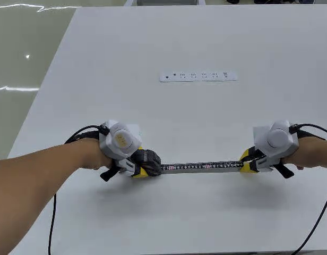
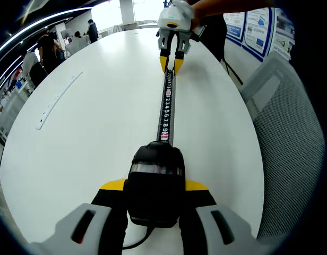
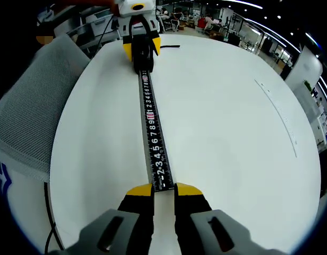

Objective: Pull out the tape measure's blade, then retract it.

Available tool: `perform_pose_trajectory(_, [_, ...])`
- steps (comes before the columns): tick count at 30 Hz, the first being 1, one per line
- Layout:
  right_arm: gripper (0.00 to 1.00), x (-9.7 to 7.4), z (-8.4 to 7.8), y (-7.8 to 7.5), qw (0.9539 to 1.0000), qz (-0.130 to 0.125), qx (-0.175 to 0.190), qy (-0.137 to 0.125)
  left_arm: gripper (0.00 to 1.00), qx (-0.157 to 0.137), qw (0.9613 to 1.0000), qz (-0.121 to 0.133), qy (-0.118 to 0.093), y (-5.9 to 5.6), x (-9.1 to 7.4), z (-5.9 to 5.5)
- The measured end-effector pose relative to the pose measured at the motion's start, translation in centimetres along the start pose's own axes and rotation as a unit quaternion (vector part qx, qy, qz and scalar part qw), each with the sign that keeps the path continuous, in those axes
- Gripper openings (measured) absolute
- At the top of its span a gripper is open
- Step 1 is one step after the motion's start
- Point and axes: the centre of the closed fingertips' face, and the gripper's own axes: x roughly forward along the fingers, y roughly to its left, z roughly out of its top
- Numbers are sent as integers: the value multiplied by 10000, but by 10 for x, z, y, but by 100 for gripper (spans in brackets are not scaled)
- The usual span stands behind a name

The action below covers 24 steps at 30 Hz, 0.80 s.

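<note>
Tape measure case (image 2: 155, 164) is clenched between the jaws of the left claw (image 1: 139, 171), resting low on the counter (image 1: 206, 117). The blade (image 3: 151, 122) runs out straight to the right claw (image 3: 163, 189), which is clamped on its tip.

Judgement: the case is rigid and compact and is best held across its flanks. The blade is thin, springy and sharp-edged, so it should be gripped at the end and fed back slowly.

The near counter edge is close. There is open surface ahead, and the power strip (image 1: 198, 76) is well apart.

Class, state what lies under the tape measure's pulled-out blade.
White table shows on both sides of the blade. The strip right beneath is hidden by the blade, and its tip by the right gripper.
</note>
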Motion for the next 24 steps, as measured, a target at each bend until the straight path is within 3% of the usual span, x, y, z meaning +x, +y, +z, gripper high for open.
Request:
perform_pose_trajectory(14, [13, -3, -6, -2, 10000, -26, 19, 28, 33, -10, 10000, -10, -7, 0, 0, 1])
perform_pose_trajectory(24, [14, -4, -8, -3, 9998, -112, 107, -88, 33, -1, 10000, 1, -6, 0, 1, 0])
